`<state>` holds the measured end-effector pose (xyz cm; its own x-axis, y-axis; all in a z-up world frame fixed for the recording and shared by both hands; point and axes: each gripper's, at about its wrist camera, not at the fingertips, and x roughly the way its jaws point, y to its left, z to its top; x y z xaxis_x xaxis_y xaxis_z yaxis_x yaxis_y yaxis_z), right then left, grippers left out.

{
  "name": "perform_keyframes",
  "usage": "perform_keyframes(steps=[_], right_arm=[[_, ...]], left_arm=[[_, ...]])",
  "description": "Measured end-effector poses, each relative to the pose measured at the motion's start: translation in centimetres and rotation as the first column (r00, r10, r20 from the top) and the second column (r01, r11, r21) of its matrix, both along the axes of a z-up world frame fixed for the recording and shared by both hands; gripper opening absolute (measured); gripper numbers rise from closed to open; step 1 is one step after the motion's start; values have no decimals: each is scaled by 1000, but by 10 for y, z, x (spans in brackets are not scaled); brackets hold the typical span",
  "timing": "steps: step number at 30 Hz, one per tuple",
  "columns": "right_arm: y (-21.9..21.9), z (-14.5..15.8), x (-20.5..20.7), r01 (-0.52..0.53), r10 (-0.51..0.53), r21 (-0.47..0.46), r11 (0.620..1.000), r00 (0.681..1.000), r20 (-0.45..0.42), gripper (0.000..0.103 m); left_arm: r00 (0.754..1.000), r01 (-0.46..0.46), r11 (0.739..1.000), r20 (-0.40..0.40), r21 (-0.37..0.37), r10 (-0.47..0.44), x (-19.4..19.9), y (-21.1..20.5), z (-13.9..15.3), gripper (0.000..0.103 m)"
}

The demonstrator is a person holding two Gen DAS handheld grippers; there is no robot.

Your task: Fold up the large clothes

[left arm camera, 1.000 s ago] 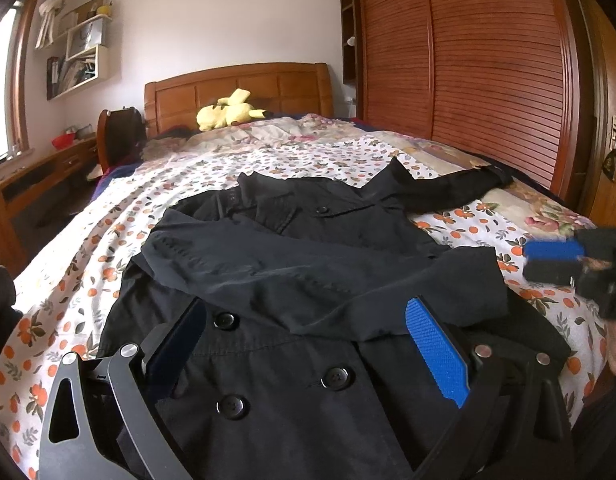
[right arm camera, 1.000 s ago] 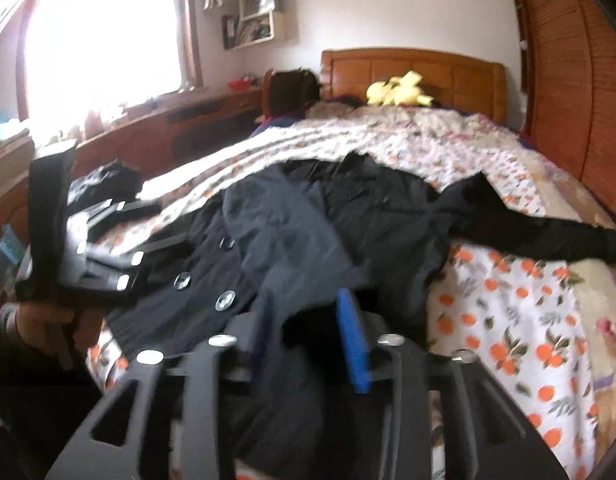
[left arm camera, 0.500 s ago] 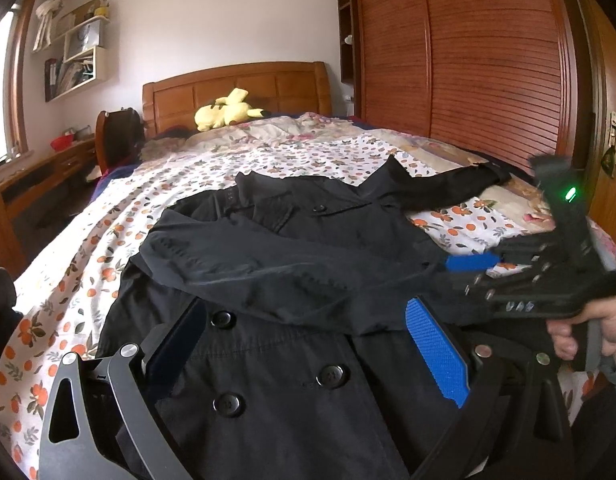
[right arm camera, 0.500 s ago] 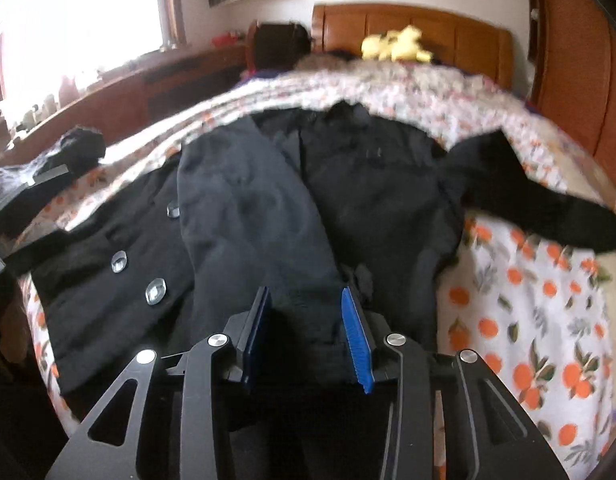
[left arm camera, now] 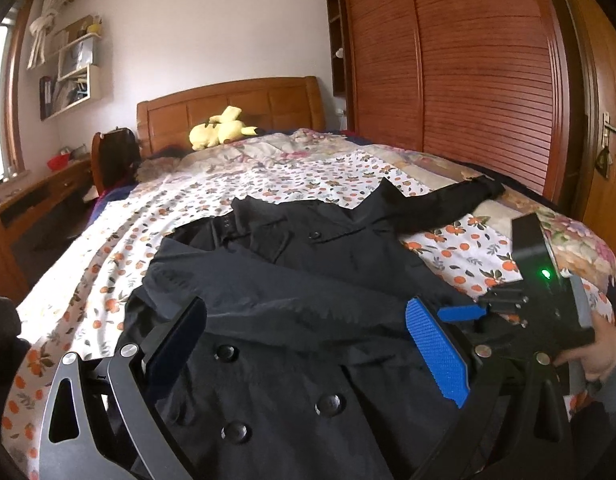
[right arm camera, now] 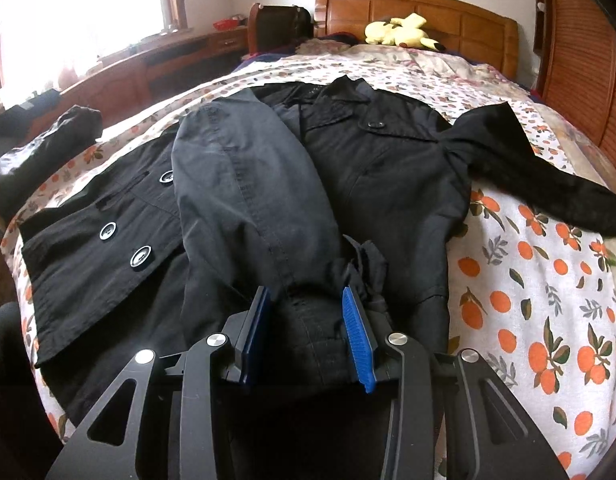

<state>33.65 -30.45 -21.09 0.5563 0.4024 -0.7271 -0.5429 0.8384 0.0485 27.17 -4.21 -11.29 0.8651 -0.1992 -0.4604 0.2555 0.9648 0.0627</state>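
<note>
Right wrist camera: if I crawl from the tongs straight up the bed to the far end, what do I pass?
The tongs pinching the folded sleeve → coat collar → flowery bedspread → yellow plush toy → wooden headboard.

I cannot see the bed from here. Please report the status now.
Right tongs shut on the folded sleeve. Left tongs open above the coat. Other sleeve lies spread out. Nothing in the way.

Coat (right arm camera: 388, 168) flat on bed (right arm camera: 540, 280), one sleeve (right arm camera: 247, 200) across front.
</note>
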Motion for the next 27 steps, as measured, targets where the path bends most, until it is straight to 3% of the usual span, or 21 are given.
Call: perform_keyframes(steps=[9,16,20,27], right_arm=[[-1,-1,-1,3,-3,6,1000,1000,12,36],[-1,2,0,1,-1,14,1000,1000,5,36],[-4,17,-2,11,-13,44,999,999,29,48],[-16,41,-1,62,-68,65,996,993,95,54]], left_arm=[[999,-31,999,-38,-22,31,62,5,-31,100],[998,-60,998,-39,-36,58,81,14,-52,100],[997,-71,996,-46,-50,69,85,18,-63,100],[996,-87,994,-34,-67,85,83,23,-69,100]])
